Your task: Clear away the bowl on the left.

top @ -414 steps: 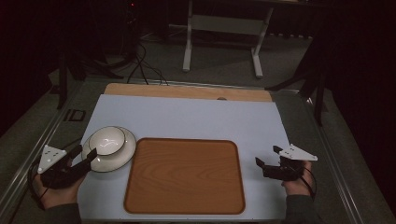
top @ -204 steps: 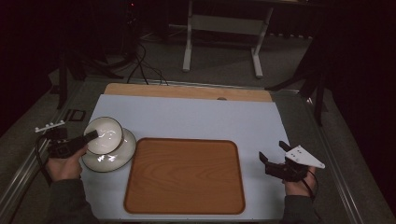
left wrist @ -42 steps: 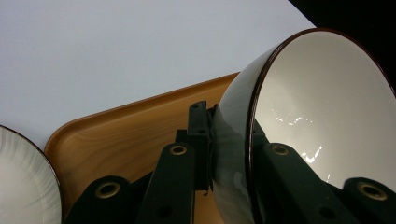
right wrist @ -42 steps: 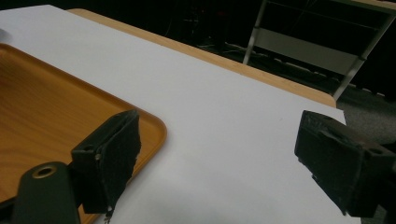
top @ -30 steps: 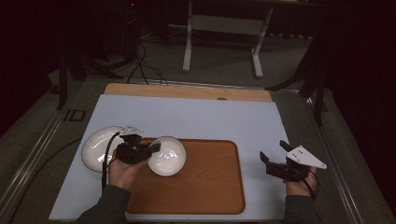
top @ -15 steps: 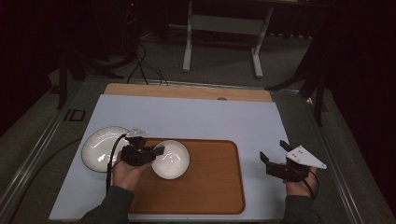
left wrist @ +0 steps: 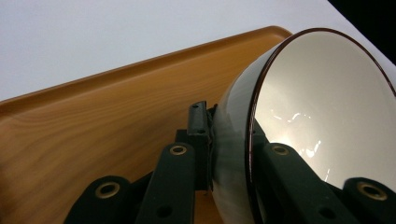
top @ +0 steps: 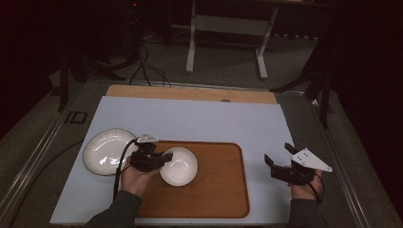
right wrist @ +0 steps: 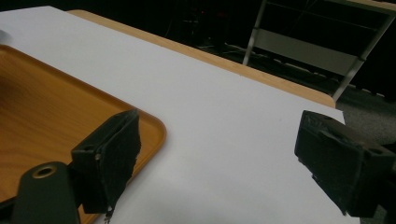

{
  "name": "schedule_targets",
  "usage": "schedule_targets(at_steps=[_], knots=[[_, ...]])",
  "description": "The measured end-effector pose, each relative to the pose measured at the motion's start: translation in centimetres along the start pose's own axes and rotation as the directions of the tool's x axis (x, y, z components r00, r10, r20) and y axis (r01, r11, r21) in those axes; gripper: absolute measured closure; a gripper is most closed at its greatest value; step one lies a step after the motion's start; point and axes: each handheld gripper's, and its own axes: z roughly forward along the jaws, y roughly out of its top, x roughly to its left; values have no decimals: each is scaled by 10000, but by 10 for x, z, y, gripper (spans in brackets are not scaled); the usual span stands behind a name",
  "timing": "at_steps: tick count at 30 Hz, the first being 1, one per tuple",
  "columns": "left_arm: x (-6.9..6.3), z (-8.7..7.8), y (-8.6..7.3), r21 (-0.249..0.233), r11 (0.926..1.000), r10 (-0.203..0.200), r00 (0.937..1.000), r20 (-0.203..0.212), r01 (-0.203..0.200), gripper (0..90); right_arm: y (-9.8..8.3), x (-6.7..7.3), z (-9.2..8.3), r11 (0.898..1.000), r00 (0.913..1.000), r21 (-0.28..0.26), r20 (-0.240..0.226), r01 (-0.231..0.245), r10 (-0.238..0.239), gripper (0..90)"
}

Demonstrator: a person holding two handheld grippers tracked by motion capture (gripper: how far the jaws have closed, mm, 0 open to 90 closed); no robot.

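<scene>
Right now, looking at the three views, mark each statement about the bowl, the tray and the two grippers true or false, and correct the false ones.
1. The left gripper is clamped on the rim of the white bowl. True.
2. The bowl is over the wooden tray. True.
3. The right gripper holds a plate. False: its jaws stand open with nothing between them, beside the tray's right edge.
4. The white plate lies on the tray. False: it lies on the white mat, left of the tray.
5. The bowl is filled with food. False: its white inside is bare in the left gripper view.
</scene>
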Motion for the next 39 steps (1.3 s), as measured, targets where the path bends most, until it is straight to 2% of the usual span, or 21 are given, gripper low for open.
schedule_targets(at_steps=[27,34,39], knots=[[-12,33,-10,708,9975,50,10000,37,-53,811,0,0,0,10000,10000,6,8,26,-26,139],[-8,43,-15,947,9954,-161,9998,-154,175,810,0,0,0,10000,10000,-2,2,24,-24,139],[-7,46,-15,1053,9940,-313,9994,135,297,810,0,0,1,10000,10000,9,-15,24,-24,139]])
